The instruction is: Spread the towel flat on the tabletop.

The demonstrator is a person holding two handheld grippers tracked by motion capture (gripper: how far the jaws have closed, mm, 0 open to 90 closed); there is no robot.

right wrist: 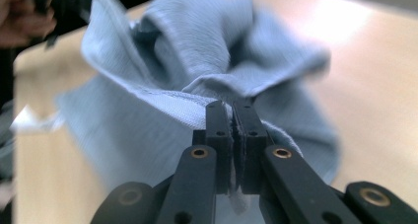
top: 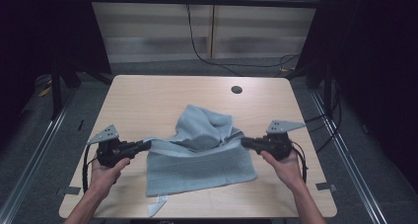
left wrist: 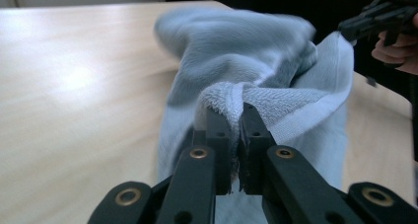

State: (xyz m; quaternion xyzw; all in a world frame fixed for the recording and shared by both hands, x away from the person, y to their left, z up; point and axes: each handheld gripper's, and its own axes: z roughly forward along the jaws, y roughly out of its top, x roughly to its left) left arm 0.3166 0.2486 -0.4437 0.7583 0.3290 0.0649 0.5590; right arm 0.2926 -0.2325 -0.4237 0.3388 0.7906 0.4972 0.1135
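Observation:
A light blue towel [top: 199, 157] lies partly lifted over the middle of the wooden table [top: 148, 100]. My left gripper [top: 146, 145] is shut on the towel's left corner, and in the left gripper view the cloth [left wrist: 256, 61] is pinched between the closed jaws of that gripper [left wrist: 235, 110]. My right gripper [top: 245, 141] is shut on the opposite corner; the right gripper view shows the towel [right wrist: 197, 51] bunched at the closed jaws of that gripper [right wrist: 231, 108]. The edge between the two grippers is stretched and raised, while the towel's far part is heaped and its near part hangs onto the table.
A round cable hole [top: 236, 90] sits in the table's far right part. A white label [top: 157, 205] pokes out under the towel near the front edge. Black cables [top: 212, 56] run over the floor behind the table. Dark frame posts stand at both sides.

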